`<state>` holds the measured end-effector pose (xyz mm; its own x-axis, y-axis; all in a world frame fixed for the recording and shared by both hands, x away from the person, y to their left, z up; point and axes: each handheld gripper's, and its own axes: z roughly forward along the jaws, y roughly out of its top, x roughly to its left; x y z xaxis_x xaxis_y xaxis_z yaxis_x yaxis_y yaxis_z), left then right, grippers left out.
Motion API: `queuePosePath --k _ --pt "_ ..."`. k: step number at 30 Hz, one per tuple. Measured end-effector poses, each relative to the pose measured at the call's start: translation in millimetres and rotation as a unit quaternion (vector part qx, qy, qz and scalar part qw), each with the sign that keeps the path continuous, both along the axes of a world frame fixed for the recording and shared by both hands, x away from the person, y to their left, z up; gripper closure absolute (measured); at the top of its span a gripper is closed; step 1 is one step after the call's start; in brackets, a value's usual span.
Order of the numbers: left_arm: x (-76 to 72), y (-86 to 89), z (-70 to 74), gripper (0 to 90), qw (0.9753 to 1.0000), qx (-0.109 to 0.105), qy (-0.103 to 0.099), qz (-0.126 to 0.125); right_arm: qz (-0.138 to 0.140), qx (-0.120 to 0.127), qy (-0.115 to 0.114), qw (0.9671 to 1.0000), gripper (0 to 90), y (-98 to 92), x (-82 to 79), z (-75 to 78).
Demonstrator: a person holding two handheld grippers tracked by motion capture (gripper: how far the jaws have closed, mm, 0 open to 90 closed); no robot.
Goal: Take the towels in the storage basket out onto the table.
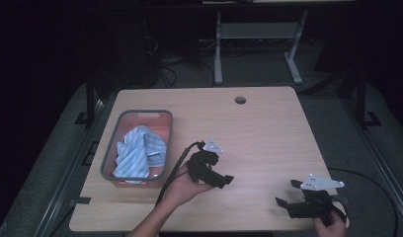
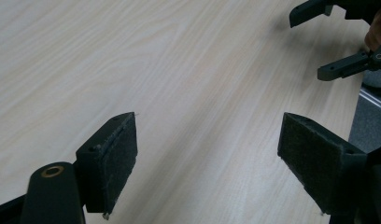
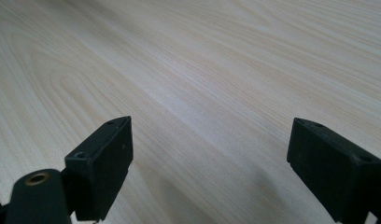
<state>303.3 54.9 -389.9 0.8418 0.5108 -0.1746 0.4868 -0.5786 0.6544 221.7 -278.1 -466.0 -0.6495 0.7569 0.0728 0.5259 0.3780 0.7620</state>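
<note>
A grey basket (image 1: 165,133) stands on the left part of the wooden table (image 1: 259,133), with a blue-and-white striped cloth (image 1: 138,150) crumpled inside it. My left gripper (image 1: 228,180) hovers just right of the basket, near the table's middle front, pointing right; its jaws stand wide open over bare wood (image 2: 207,140). My right gripper (image 1: 282,205) is at the front right corner, open and empty, pointing left (image 3: 209,154). In the left gripper view the right gripper (image 2: 319,42) appears at the top right, jaws apart.
A round cable hole (image 1: 240,100) sits near the table's far edge. A white desk frame (image 1: 254,44) stands on the floor behind the table. Black cables trail from both grippers toward the front edge.
</note>
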Motion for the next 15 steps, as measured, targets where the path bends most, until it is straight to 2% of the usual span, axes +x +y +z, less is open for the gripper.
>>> queuePosePath --k 7,11,12,15 --pt "10.1 6.6 12.9 20.1 0.9999 0.008 -0.007 0.005 0.002 0.002 0.0 1.0 13.7 0.3 -0.8 0.1" --pt "14.5 12.2 22.9 20.0 0.9998 0.001 -0.012 0.015 0.0 0.002 -0.001 1.0 13.7 -0.8 -0.9 0.3" --pt "17.5 16.7 28.2 20.0 0.9998 0.005 -0.012 0.015 -0.001 0.002 0.0 1.0 13.7 -0.7 -1.0 0.3" --pt "19.8 20.6 31.8 20.0 0.9996 0.009 -0.017 0.02 0.002 0.002 -0.001 1.0 13.7 -0.8 -1.0 0.5"
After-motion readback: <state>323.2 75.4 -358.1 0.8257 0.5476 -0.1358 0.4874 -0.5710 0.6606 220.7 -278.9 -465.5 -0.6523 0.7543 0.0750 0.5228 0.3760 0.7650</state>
